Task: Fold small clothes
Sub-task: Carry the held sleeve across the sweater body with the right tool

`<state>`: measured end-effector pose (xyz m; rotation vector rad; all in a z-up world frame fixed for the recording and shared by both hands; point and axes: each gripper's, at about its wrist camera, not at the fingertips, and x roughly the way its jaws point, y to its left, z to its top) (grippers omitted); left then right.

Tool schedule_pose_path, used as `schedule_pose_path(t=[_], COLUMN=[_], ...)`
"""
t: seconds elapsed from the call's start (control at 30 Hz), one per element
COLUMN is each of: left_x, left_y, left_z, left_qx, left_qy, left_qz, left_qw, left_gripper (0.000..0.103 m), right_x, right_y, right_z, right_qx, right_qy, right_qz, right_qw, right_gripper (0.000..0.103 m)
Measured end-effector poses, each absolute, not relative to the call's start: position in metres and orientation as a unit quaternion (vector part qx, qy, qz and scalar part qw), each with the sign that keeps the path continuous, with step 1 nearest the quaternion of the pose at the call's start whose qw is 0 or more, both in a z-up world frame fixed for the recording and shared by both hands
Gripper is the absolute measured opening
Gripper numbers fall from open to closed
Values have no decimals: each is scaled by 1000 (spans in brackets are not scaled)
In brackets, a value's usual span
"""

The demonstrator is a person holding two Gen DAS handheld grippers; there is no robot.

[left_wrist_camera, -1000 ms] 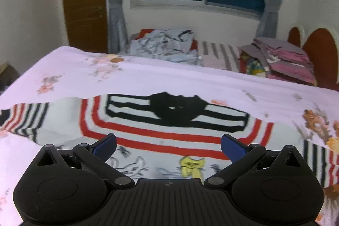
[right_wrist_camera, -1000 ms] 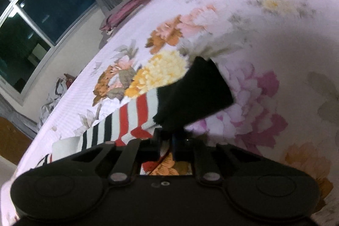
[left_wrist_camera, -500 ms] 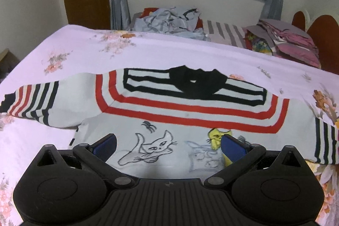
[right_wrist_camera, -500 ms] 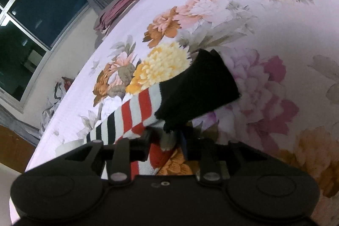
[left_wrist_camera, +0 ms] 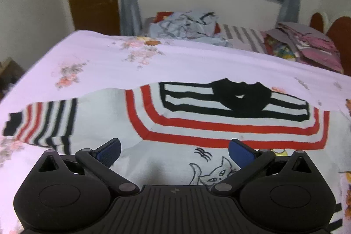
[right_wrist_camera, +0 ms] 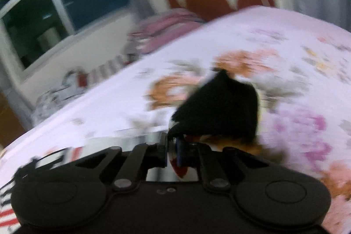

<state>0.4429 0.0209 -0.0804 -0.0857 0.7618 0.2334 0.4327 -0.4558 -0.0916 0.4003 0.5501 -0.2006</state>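
Left wrist view: my left tool (left_wrist_camera: 174, 151) hangs released over the sweater (left_wrist_camera: 219, 124), which lies flat on the bed (left_wrist_camera: 175, 63), sleeves stretched left-right, black collar pointing away.

Right wrist view: my right tool (right_wrist_camera: 173, 151) grips the black cuff (right_wrist_camera: 221, 111), which sticks up just ahead.

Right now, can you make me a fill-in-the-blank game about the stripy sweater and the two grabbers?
1. The left gripper hovers over the sweater with its jaws ____.
2. The right gripper is shut on the sweater's ____ cuff.
3. The animal drawn on the sweater near the left gripper is a ____.
4. The sweater lies on a bedsheet printed with ____.

Missing words: open; black; cat; flowers
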Motion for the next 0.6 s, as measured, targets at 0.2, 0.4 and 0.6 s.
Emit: schedule_pose_path(t=[0.2,0.4,0.6], left_x=[454,455,449], left_y=[40,56,62], left_z=[-91,-99,-108], left_qx=[-74,-109,-123], left_qy=[378,394,402], left_qz=[90,95,89], left_qw=[918,908,903], left_gripper=[103,103,103], right_x=[444,459,473], right_y=[-350,-276,-223], right_z=[-91,-111,-139], right_qx=[127,98,73], right_qy=[295,334,380], right_qz=[7,66,97], right_qw=[947,935,917], right_gripper=[8,8,8])
